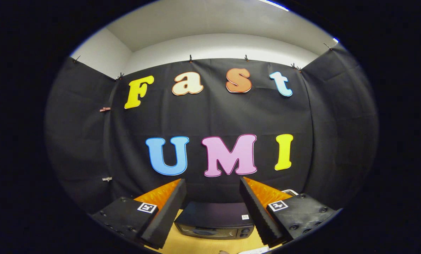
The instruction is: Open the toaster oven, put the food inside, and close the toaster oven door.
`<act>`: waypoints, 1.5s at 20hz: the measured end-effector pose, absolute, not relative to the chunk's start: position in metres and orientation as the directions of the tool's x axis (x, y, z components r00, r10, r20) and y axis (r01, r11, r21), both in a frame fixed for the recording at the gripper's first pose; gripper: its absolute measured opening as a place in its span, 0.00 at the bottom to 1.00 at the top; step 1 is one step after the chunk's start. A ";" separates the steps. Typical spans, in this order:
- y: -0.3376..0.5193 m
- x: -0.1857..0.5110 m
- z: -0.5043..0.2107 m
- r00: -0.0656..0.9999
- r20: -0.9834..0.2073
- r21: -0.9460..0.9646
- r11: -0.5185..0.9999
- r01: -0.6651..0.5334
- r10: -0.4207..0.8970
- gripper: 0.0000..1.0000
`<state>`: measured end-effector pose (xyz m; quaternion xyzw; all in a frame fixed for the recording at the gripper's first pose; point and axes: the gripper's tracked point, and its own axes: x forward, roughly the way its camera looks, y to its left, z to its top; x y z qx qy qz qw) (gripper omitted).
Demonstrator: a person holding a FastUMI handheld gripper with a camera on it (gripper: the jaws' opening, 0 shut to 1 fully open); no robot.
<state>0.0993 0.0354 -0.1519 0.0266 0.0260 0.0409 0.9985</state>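
- While it is held high and level, the gripper [213, 187] has its fingers spread wide with nothing in them.
- Down between the fingers sits the oven [214, 224] on a wooden table [196, 244], its door shut.
- Behind the oven hangs the black wall [214, 116].

One toaster oven [214, 220] is sitting on one wooden table [185, 244], and one gripper [213, 201] is hovering near it with two fingers [168, 208] standing apart.
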 end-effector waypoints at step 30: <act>0.085 0.158 -0.522 0.854 -0.521 0.056 0.997 0.043 -0.007 0.99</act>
